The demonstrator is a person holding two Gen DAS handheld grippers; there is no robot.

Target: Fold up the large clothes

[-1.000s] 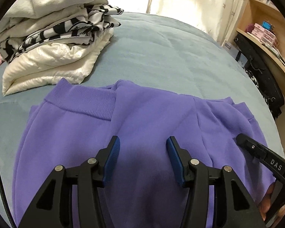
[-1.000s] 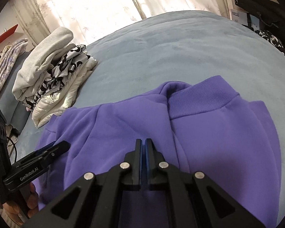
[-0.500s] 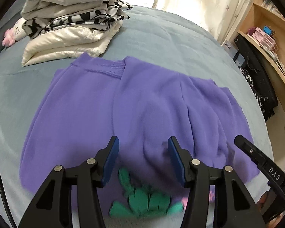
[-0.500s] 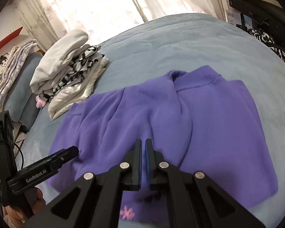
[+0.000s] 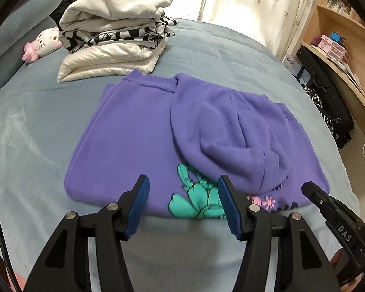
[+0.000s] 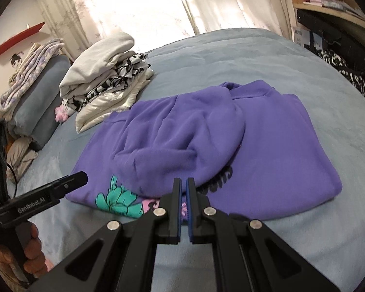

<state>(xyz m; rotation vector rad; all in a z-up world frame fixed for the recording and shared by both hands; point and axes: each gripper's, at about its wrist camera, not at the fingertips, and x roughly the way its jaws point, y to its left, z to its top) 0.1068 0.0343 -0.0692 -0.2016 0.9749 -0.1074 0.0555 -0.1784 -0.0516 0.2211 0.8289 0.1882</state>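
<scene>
Wide bed [image 5: 31, 131] under a soft grey-blue blanket, filling most of both views. Lying flat at its middle, a large purple fleece sweatshirt [image 5: 133, 141], folded into a rough rectangle, one sleeve bunched in a lump over the right half as seen from the left wrist, a teal and pink print peeking out along the near edge. Behind it, just beside the ribbed collar, a stack of folded clothes [image 5: 114, 36]: pale grey on top, black-and-white stripes in the middle, shiny cream at the bottom. Left of the stack, a small white and pink plush cat toy [image 5: 42, 43] against a grey pillow. Nearest the camera, left claw [image 5: 183, 205] with blue pads apart, having just been opening wider, nothing between them, hovering above the near hem. Right claw [image 6: 183, 206] with pads together, empty, above the same hem.
</scene>
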